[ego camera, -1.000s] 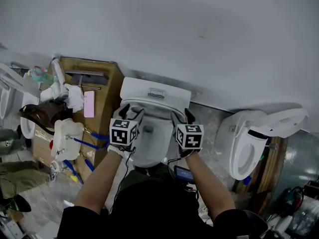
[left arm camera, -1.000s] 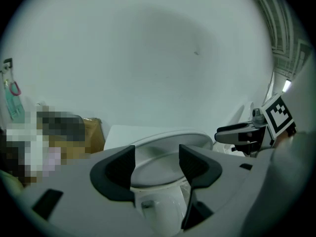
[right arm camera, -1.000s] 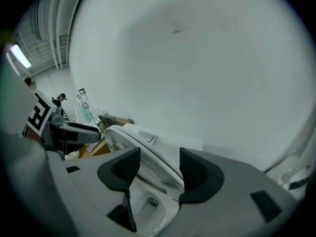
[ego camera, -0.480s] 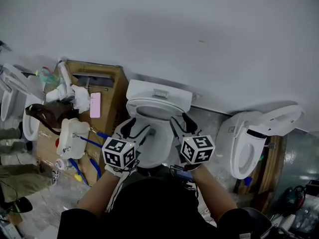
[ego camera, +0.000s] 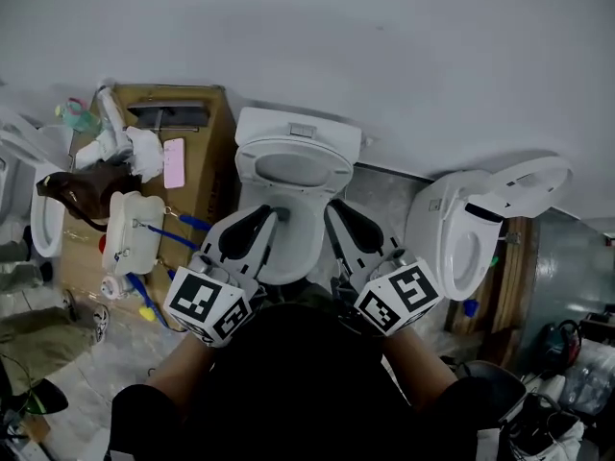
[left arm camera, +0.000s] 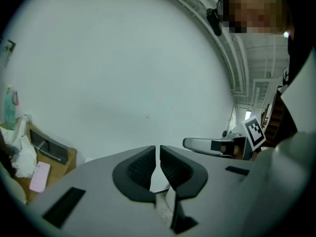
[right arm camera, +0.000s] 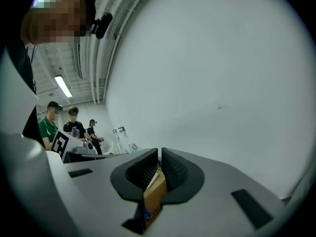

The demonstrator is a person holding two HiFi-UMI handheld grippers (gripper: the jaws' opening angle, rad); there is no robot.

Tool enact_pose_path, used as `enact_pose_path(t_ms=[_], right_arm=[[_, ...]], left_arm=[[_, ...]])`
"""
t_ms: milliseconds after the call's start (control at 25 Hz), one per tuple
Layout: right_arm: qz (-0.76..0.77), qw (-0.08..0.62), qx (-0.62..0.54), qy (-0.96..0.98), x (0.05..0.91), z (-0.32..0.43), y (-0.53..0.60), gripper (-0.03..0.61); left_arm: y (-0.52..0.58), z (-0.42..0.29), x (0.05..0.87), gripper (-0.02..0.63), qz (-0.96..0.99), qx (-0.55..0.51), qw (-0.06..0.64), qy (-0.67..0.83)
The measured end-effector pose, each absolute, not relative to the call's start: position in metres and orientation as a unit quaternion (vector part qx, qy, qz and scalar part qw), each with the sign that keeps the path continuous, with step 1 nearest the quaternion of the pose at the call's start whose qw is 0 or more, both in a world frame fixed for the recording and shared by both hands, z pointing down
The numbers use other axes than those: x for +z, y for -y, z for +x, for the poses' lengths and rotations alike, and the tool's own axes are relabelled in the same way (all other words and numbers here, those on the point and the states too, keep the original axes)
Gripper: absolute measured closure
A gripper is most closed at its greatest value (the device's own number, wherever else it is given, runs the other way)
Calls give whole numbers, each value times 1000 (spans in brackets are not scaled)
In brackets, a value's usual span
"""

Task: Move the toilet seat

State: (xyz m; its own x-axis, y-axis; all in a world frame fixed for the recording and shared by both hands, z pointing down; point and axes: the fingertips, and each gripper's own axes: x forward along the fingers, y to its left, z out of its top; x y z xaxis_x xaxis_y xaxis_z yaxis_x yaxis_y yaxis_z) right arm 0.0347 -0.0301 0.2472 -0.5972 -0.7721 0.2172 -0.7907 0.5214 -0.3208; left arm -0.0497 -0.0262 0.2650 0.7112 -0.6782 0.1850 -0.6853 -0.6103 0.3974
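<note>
head view: my left gripper [ego camera: 270, 216] and right gripper [ego camera: 333, 210] hang over the middle toilet [ego camera: 292, 246]. the toilet seat [ego camera: 293, 168] sits ahead of their tips, just below the tank [ego camera: 298, 131], and neither touches it.
left gripper view: the jaws have just been closing and are clenched on nothing, facing the white wall [left arm camera: 123, 68].
right gripper view: the jaws have also just been closing and are clenched and empty.

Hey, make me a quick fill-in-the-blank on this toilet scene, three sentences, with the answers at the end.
1. The seat of the middle toilet is tipped ____ toward its tank.
2. In the head view, the cardboard box stands on the ____ side of that toilet.
3. The flat slab lying on the box is coloured ____.
Answers: up; left; pink.
</note>
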Motion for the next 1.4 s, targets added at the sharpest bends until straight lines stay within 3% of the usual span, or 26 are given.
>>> enact_pose_path(t_ms=[400,1400], right_arm=[[456,30,147,877,221,17,-16,532],[450,30,166,877,230,20,-18,535]], left_arm=[[-22,-20,235,591,936,10,180,302],[-13,-20,245,589,927,32,187,324]])
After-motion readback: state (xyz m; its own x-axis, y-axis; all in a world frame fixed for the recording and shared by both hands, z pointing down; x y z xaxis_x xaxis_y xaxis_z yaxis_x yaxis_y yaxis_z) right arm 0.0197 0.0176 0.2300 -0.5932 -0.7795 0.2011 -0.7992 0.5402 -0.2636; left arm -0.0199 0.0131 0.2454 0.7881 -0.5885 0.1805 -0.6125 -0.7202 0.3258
